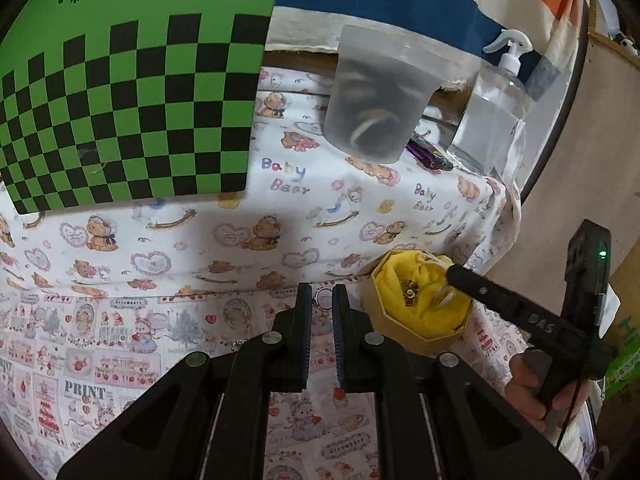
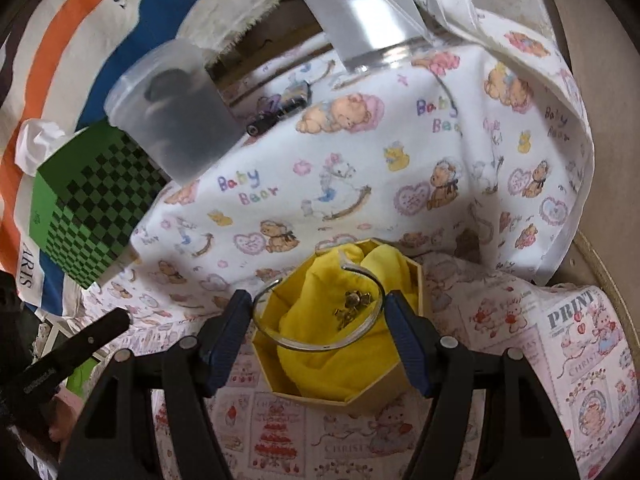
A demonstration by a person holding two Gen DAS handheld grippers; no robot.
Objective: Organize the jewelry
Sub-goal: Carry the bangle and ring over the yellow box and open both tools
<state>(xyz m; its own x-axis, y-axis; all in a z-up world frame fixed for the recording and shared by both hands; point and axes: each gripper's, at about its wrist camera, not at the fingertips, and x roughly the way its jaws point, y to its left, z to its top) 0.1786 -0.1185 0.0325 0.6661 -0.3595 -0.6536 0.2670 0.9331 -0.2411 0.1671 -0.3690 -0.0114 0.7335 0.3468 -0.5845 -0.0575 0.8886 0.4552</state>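
Observation:
An octagonal yellow box [image 2: 320, 394] lined with yellow cloth [image 2: 340, 364] stands on the printed tablecloth, with small gold jewelry [image 2: 354, 304] lying in it. A clear open bangle [image 2: 320, 346] rests on the cloth inside the box. My right gripper [image 2: 318, 312] straddles the bangle, its pads just beside the rim and not pressing on it. In the left wrist view the same box [image 1: 420, 334] sits right of my left gripper [image 1: 322, 296]. That gripper is shut on a small silver ring [image 1: 322, 298] at its fingertips, low over the cloth. The right gripper's finger [image 1: 480, 286] reaches over the box.
A green checkered board [image 1: 120, 100] stands at the left. Behind are a frosted plastic cup [image 1: 376, 92], a spray bottle [image 1: 492, 108] and dark pens [image 1: 428, 154]. The bear-print cloth [image 2: 360, 184] is raised behind the box. A hand [image 1: 532, 384] holds the right gripper.

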